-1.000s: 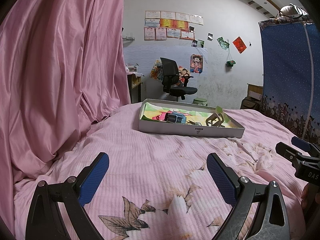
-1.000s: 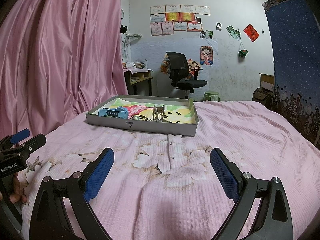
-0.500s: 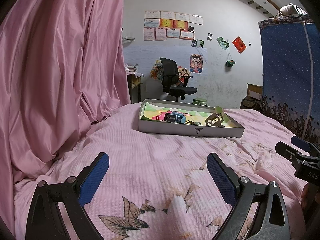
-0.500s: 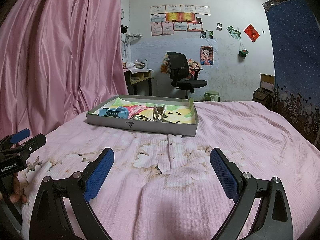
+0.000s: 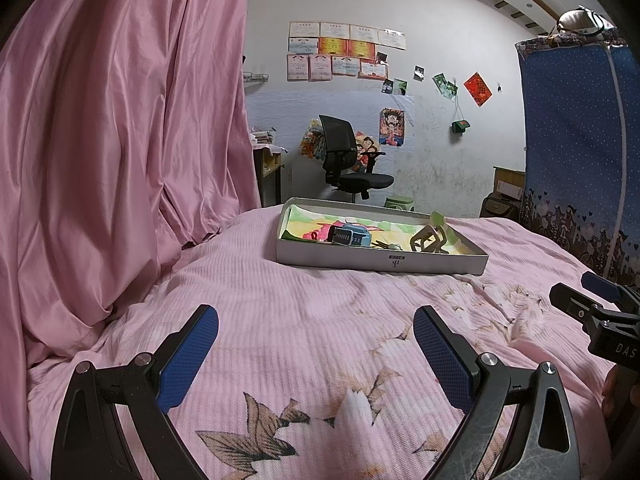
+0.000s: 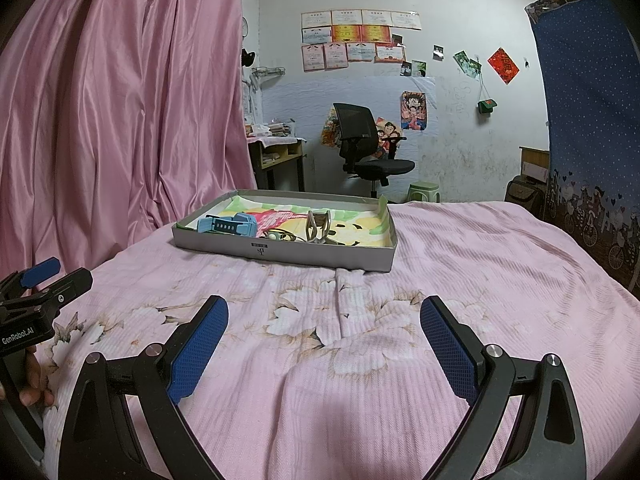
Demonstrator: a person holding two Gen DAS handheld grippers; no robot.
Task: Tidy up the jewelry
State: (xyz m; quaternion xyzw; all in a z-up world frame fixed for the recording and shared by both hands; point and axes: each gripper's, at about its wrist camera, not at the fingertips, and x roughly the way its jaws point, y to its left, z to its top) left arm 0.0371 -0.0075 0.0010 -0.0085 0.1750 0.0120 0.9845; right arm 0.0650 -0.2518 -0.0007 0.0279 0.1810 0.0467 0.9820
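Nothing had moved since the earlier frames; we found both tools stationary above the pink bedspread (image 6: 460,248). We recorded the left gripper (image 5: 316,352) and the right gripper (image 6: 324,340) with fingers spread wide, grasping nothing. We located the grey tray (image 6: 280,251) ahead of both, well apart from the fingers, its long axis running across the view. Inside lay a blue watch (image 6: 228,226), lengthwise along the tray, and a bronze hair claw (image 6: 318,226) just right of it. We judged the right gripper better aligned; relative nearness could not be determined.
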